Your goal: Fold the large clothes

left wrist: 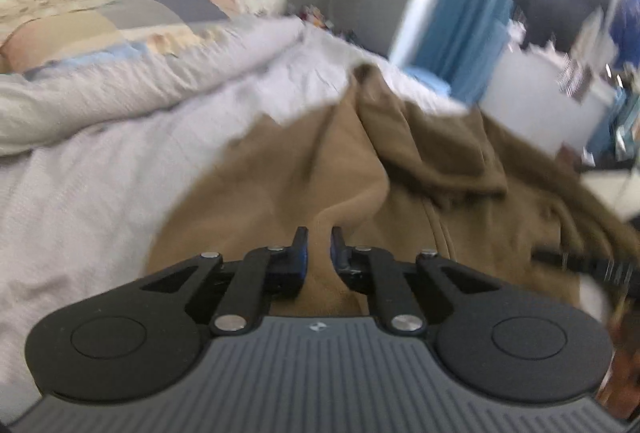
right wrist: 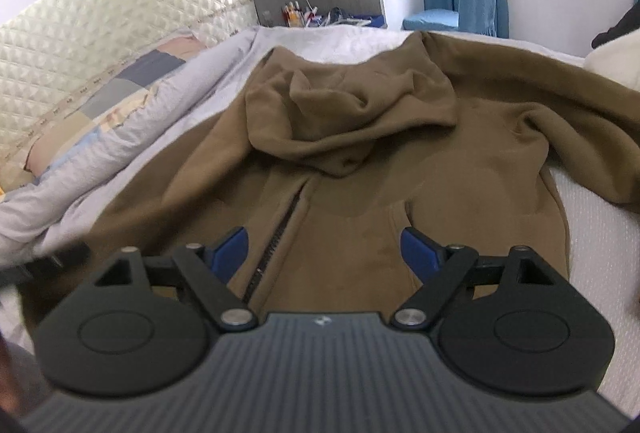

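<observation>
Hoodie (right wrist: 360, 137), brown, zip-front, lies spread face up on the bed (right wrist: 600, 225), hood (right wrist: 348, 113) crumpled over the chest, zipper (right wrist: 276, 233) partly open. My right gripper (right wrist: 324, 245) hovers over the lower front, fingers (right wrist: 230, 245) spread wide, holding nothing. My left gripper (left wrist: 319, 249) sits at the garment's left edge, fingers (left wrist: 300, 253) nearly together with a fold of brown fabric (left wrist: 320, 233) rising between them. Left view is motion-blurred. Patchwork pillow (right wrist: 104, 101) rests against the quilted headboard (right wrist: 100, 17).
</observation>
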Tool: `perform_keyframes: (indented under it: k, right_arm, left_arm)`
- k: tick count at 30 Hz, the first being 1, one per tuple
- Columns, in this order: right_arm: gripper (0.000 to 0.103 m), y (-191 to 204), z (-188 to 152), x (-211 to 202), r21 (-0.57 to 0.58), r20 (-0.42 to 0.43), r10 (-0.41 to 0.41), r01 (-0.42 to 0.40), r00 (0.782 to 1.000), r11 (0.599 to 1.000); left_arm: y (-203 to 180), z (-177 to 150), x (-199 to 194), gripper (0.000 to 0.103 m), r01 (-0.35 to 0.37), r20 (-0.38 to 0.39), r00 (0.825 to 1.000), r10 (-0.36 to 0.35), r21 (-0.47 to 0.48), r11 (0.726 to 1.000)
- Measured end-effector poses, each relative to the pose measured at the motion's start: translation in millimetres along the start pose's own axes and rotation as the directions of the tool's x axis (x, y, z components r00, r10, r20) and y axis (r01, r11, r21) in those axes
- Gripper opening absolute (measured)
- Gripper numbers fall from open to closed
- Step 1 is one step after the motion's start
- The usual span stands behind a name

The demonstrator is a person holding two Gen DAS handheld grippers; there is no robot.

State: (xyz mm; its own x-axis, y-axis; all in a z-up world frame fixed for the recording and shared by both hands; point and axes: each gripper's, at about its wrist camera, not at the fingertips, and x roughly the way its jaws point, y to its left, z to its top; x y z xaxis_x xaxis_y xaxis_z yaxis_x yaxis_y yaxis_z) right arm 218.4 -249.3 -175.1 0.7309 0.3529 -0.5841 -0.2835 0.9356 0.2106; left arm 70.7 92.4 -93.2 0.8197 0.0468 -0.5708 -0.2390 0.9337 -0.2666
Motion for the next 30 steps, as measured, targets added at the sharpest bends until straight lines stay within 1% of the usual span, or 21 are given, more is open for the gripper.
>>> perform_keyframes:
  k: [2,4,5,8,11,13,14,15,17,19,20,22,24,26,27,28,30]
  right_arm:
    - [0.085,-0.9,-1.1,6.0,0.002,-0.018,0.0,0.0,1.0,1.0]
    - [0.085,-0.7,-1.4,11.2,0.003,-0.032,0.008,-0.007,0.999,1.0]
    - [0.085,0.1,-1.2,14.2,0.001,-0.036,0.013,-0.013,0.999,1.0]
    - [0.085,3.9,0.8,24.5,-0.03,-0.022,0.004,-0.005,1.0,1.0]
    - [0.085,5.7,4.1,37.0,-0.026,-0.026,0.01,-0.011,1.0,1.0]
    - [0.085,6.1,4.9,43.1,-0.015,-0.038,0.023,-0.023,0.999,1.0]
    - [0.085,6.6,4.9,45.8,-0.015,-0.042,0.031,-0.031,0.999,0.999]
    - [0.085,6.7,4.9,47.9,-0.016,-0.041,0.032,-0.033,0.999,0.999]
    - [0.085,6.7,5.1,51.3,-0.027,-0.013,0.013,-0.013,1.0,1.0]
    - [0.085,4.0,6.9,56.4,-0.023,0.003,-0.01,0.01,1.0,1.0]
    - [0.085,0.6,8.4,59.1,-0.006,0.012,-0.015,0.015,1.0,1.0]
    - [0.085,-5.2,10.9,64.2,0.025,0.026,-0.018,0.018,1.0,1.0]
    - [0.085,-8.7,12.9,69.0,0.038,0.041,-0.013,0.011,0.999,0.999]
    - [0.085,-8.7,14.1,74.7,0.025,0.062,-0.011,0.009,0.998,1.0]
    - [0.085,-8.3,15.1,78.4,0.017,0.064,-0.014,0.013,0.998,1.0]
    - [0.085,-7.8,16.3,82.3,0.015,0.065,-0.009,0.009,0.998,1.0]
    - [0.085,-7.3,20.5,89.9,0.017,0.073,0.01,-0.012,0.997,1.0]
  left_arm:
    - [13.9,22.8,-4.0,0.011,-0.012,0.021,1.0,0.012,-0.008,1.0]
    - [28.9,54.5,-4.1,0.011,-0.052,0.031,0.998,0.05,0.044,0.998]
    - [35.8,70.2,-3.5,0.01,-0.083,0.037,0.996,0.08,0.076,0.994]
    - [62.9,117.2,3.0,0.01,-0.131,0.025,0.991,0.129,0.108,0.985]
    - [90.4,163.0,20.3,0.01,-0.224,0.033,0.975,0.222,0.144,0.964]
    - [109.4,194.3,38.2,0.01,-0.269,0.02,0.963,0.269,0.139,0.953]
    - [116.4,208.9,49.7,0.01,-0.3,0.02,0.953,0.301,0.152,0.942]
    - [121.9,222.3,62.4,0.01,-0.339,0.03,0.94,0.339,0.175,0.924]
    - [133.5,246.2,88.8,0.01,-0.408,0.042,0.912,0.409,0.206,0.889]
    - [151.2,271.0,120.8,0.011,-0.461,0.031,0.885,0.464,0.19,0.867]
    - [157.7,278.8,132.8,0.011,-0.479,0.029,0.875,0.483,0.18,0.859]
    - [173.1,293.4,161.9,0.011,-0.523,0.016,0.849,0.528,0.172,0.835]
    - [188.8,302.7,195.2,0.011,-0.565,0.003,0.819,0.574,0.177,0.806]
    - [203.8,304.3,233.3,0.011,-0.61,-0.031,0.777,0.629,0.21,0.764]
    - [211.7,303.7,250.0,0.011,-0.626,-0.054,0.759,0.648,0.211,0.751]
    - [221.3,304.2,264.8,0.011,-0.635,-0.081,0.749,0.657,0.191,0.748]
    - [235.8,300.1,285.9,0.011,-0.647,-0.12,0.738,0.664,0.151,0.747]
